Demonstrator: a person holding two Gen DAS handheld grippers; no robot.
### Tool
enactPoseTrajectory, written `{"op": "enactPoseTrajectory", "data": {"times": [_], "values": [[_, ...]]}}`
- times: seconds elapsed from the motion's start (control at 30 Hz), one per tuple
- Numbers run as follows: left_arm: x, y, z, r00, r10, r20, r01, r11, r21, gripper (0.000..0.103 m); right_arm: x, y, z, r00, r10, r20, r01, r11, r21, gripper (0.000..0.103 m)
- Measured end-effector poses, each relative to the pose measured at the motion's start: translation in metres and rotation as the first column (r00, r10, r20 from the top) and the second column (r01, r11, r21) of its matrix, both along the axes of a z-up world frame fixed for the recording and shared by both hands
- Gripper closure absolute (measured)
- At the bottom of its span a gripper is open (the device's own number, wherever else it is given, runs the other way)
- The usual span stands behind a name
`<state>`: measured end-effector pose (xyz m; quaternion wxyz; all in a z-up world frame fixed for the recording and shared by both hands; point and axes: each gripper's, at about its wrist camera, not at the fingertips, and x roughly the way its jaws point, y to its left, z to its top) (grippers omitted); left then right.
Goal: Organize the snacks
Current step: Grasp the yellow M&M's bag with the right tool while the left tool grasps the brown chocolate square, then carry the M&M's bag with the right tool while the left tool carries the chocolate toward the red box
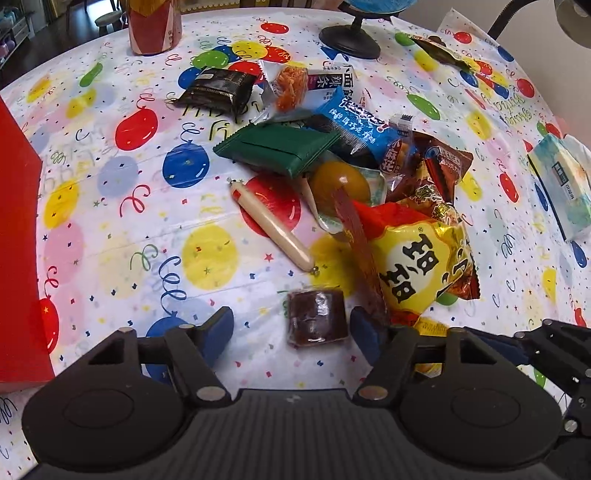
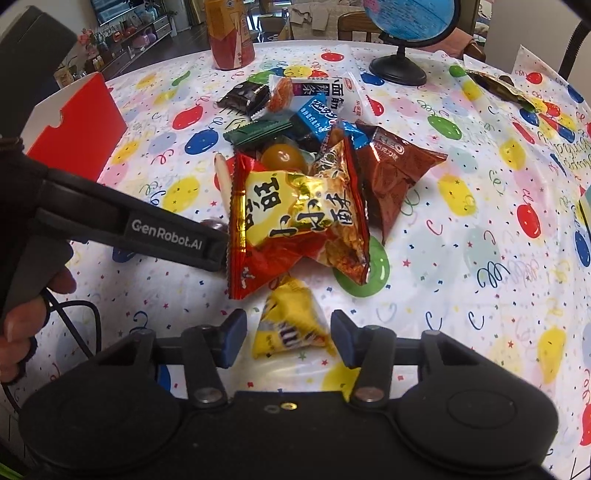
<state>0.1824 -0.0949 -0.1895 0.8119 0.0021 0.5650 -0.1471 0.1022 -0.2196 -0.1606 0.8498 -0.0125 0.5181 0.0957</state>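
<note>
A small brown wrapped snack (image 1: 317, 319) lies on the balloon-print tablecloth (image 1: 110, 229) between the fingers of my left gripper (image 1: 291, 326), which is open; the right pad is close to it, the left pad stands well off. In the right wrist view a small yellow packet (image 2: 291, 325) lies between the fingers of my right gripper (image 2: 288, 334); narrow gaps show on both sides, so it is open. Just beyond both grippers lies the snack pile: a large red-and-yellow bag (image 1: 417, 266) (image 2: 295, 210), a pale sausage stick (image 1: 271, 225), a green packet (image 1: 273, 147) and a brown bag (image 2: 399, 166).
A red box (image 1: 18, 240) (image 2: 85, 122) stands at the left. A tall can (image 1: 155, 26) (image 2: 229, 33) and a globe's stand (image 1: 349, 40) (image 2: 399, 70) are at the back. A tissue pack (image 1: 561, 184) lies at the right. A hand (image 2: 22, 325) holds the left gripper's body (image 2: 147, 232).
</note>
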Motion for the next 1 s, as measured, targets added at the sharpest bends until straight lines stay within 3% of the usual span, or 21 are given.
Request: {"op": "enactPoseTrajectory", "data": {"times": [0.03, 0.17, 0.2, 0.27, 0.67, 1.0], "values": [[0.000, 0.000, 0.000, 1.000, -0.001, -0.001, 0.001, 1.000, -0.001, 0.036, 0.000, 0.000, -0.001, 1.000, -0.002, 0.000, 0.002, 1.000, -0.009, 0.057], [-0.001, -0.001, 0.001, 1.000, -0.002, 0.002, 0.002, 1.000, -0.003, 0.053, 0.001, 0.002, -0.003, 1.000, 0.008, 0.009, -0.008, 1.000, -0.024, 0.062], [-0.001, 0.000, 0.002, 1.000, -0.001, 0.000, 0.001, 1.000, -0.008, 0.062, 0.001, 0.003, -0.003, 1.000, 0.010, 0.013, -0.009, 1.000, -0.028, 0.064], [-0.003, 0.001, 0.002, 1.000, 0.002, 0.000, -0.002, 1.000, -0.005, 0.068, 0.000, 0.002, -0.002, 1.000, 0.004, 0.014, -0.004, 1.000, -0.025, 0.066], [-0.026, 0.019, 0.014, 0.996, 0.091, -0.001, -0.091, 0.995, 0.046, 0.068, -0.020, 0.000, 0.019, 0.999, -0.012, 0.048, 0.012, 1.000, 0.003, 0.067], [-0.058, 0.051, 0.066, 0.972, 0.225, 0.068, -0.229, 0.972, 0.057, 0.068, -0.035, 0.009, 0.058, 0.991, 0.035, 0.130, -0.045, 0.996, 0.072, 0.067]]}}
